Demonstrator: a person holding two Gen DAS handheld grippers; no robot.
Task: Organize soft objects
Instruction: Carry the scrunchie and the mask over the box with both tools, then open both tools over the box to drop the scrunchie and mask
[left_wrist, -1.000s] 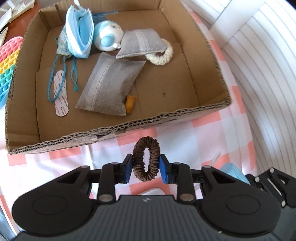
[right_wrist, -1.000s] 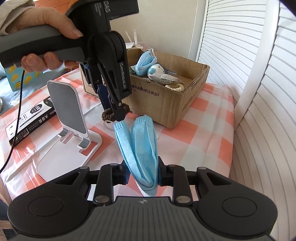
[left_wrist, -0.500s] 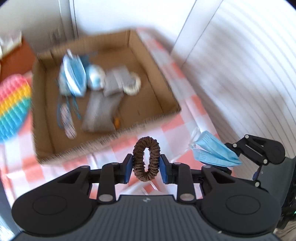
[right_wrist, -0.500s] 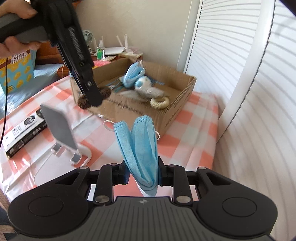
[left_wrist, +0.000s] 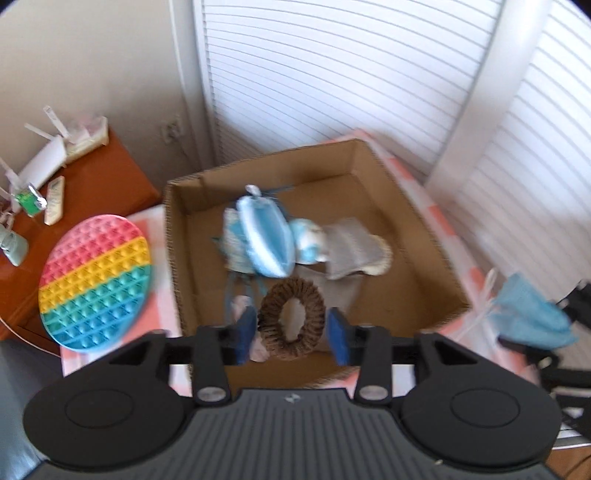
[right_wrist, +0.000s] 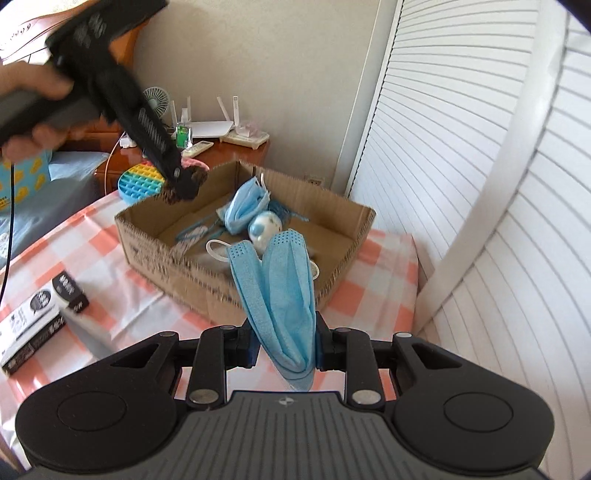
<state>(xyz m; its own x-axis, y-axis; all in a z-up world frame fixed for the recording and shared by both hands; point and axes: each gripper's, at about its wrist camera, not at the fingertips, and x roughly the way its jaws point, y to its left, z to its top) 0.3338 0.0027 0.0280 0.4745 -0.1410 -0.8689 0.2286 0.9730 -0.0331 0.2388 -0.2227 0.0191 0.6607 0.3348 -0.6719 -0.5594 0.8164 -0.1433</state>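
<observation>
Your left gripper (left_wrist: 291, 334) is spread above the cardboard box (left_wrist: 436, 254); the brown hair tie (left_wrist: 291, 319) sits between the pads, touching the left one only. At 3 o'clock, your right gripper (right_wrist: 284, 341) pinches the blue face mask (right_wrist: 280, 295), hanging near the box.

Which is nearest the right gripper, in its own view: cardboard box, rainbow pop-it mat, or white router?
1. Brown cardboard box, just ahead of the right gripper.
2. Round rainbow pop-it mat, behind the box, left.
3. White router, farthest, on the wooden cabinet.
</observation>
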